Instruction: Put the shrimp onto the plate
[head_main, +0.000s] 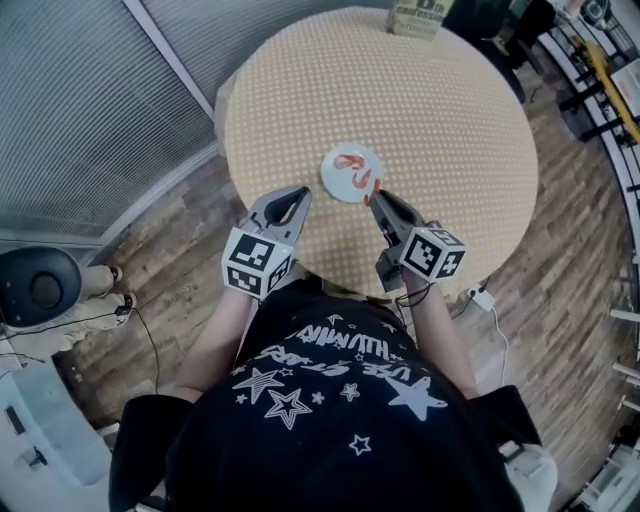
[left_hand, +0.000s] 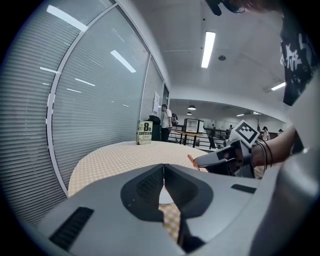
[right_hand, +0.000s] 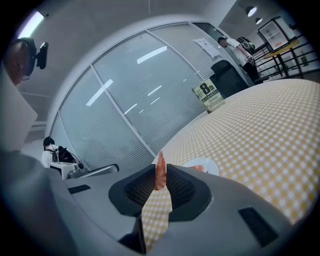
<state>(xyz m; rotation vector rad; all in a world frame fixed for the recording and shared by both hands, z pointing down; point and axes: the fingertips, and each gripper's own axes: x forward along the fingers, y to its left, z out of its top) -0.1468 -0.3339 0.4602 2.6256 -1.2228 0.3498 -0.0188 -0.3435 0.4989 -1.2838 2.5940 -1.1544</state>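
A small white plate (head_main: 352, 172) sits near the front of a round table with a yellow checked cloth (head_main: 440, 110). One orange shrimp (head_main: 349, 163) lies on the plate. My right gripper (head_main: 377, 195) is at the plate's near right rim, shut on a second shrimp (right_hand: 160, 172) that sticks up between its jaws. The plate (right_hand: 206, 166) shows just beyond those jaws. My left gripper (head_main: 298, 198) hovers left of the plate, jaws closed together and empty (left_hand: 163, 168). From the left gripper view the right gripper (left_hand: 220, 159) holds the shrimp (left_hand: 192, 161).
A green-and-white sign card (head_main: 417, 18) stands at the table's far edge. Frosted glass walls (head_main: 90, 100) run along the left. Wood floor (head_main: 560, 260) surrounds the table, with a cable and plug (head_main: 482, 297) to the right and railings beyond.
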